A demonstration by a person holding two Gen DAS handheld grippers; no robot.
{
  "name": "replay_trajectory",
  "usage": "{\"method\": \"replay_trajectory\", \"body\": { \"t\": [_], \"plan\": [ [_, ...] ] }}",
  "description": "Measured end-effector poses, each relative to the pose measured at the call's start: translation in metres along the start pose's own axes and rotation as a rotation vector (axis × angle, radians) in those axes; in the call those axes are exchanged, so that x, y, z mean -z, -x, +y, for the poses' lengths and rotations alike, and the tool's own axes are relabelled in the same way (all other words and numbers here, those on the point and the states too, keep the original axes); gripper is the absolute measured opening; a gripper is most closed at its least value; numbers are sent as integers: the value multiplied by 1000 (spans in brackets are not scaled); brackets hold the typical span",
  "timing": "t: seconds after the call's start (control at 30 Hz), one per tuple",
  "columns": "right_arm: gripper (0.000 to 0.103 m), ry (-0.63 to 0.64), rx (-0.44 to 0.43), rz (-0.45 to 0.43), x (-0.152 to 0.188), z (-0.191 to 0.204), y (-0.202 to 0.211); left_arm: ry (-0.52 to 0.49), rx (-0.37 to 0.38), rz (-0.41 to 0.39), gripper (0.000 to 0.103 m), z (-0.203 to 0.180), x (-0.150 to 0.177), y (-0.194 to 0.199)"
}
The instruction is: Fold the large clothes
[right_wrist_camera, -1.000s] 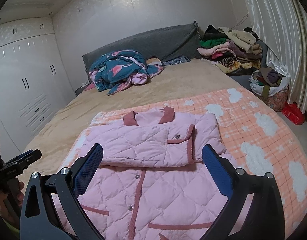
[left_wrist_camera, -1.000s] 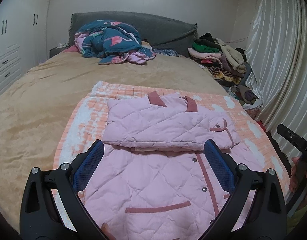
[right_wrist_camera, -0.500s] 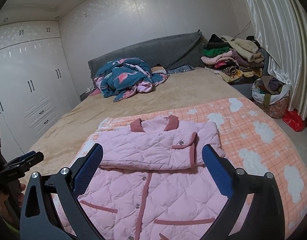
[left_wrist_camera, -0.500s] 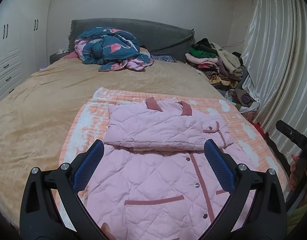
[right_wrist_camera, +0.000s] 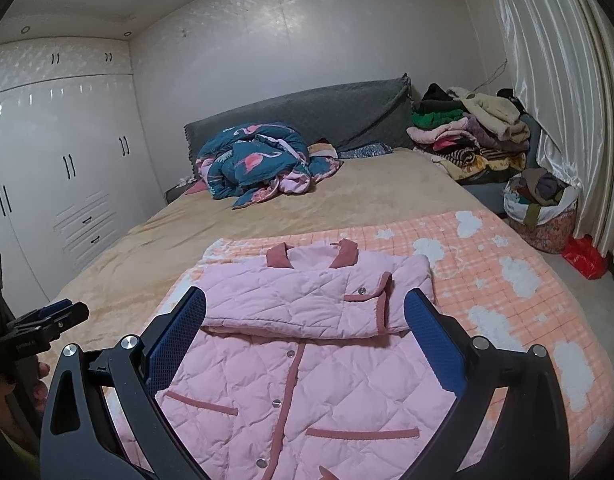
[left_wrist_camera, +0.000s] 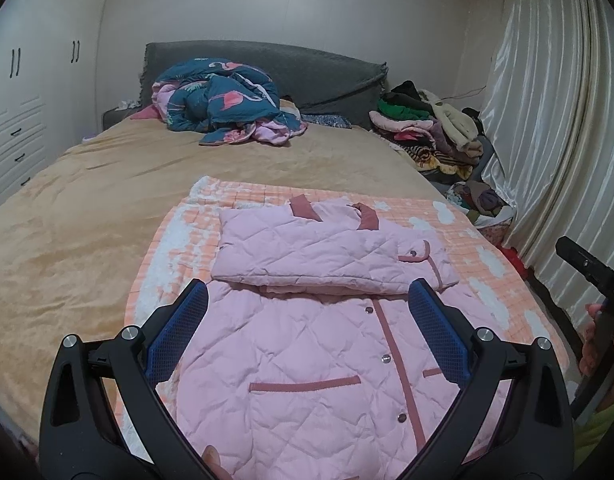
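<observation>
- The left gripper (left_wrist_camera: 307,328), black with blue ribbed pads, hangs above the near half of the garment with its jaws spread wide and nothing between them.
- The right gripper (right_wrist_camera: 305,330), of the same build, is just as wide open and just as empty, hovering over the same stretch of cloth.
- Under both lies the pink quilted jacket with dusty-rose trim and snap buttons (left_wrist_camera: 319,364), front up, collar pointing away towards the headboard.
- Its sleeves are already folded across the chest into a flat band (right_wrist_camera: 307,300), so I judge the sleeve step done and the lengthwise fold still to come.
- The jacket rests on an orange checked blanket with white clouds (right_wrist_camera: 507,280), spread over the tan bedspread (left_wrist_camera: 87,220).
- Next, I'd say, each gripper needs to come down on a corner of the hem, close on it, and carry it up to the collar together, keeping the edge level.
- A teal flamingo-print quilt (right_wrist_camera: 255,164) and a heap of mixed clothes (right_wrist_camera: 471,136) sit well clear.
</observation>
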State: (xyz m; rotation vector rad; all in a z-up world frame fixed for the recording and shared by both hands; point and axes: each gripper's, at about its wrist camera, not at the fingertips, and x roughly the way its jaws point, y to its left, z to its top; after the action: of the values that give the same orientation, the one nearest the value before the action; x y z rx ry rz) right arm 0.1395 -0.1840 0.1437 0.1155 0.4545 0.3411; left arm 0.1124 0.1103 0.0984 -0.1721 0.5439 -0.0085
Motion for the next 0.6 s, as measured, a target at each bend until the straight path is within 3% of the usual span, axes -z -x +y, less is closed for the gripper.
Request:
{"method": "replay_trajectory", "body": {
  "t": [0.6],
  "plan": [
    [99, 45, 14, 7, 25, -9, 36, 18, -26, -5, 94, -2, 22, 25]
  ]
}}
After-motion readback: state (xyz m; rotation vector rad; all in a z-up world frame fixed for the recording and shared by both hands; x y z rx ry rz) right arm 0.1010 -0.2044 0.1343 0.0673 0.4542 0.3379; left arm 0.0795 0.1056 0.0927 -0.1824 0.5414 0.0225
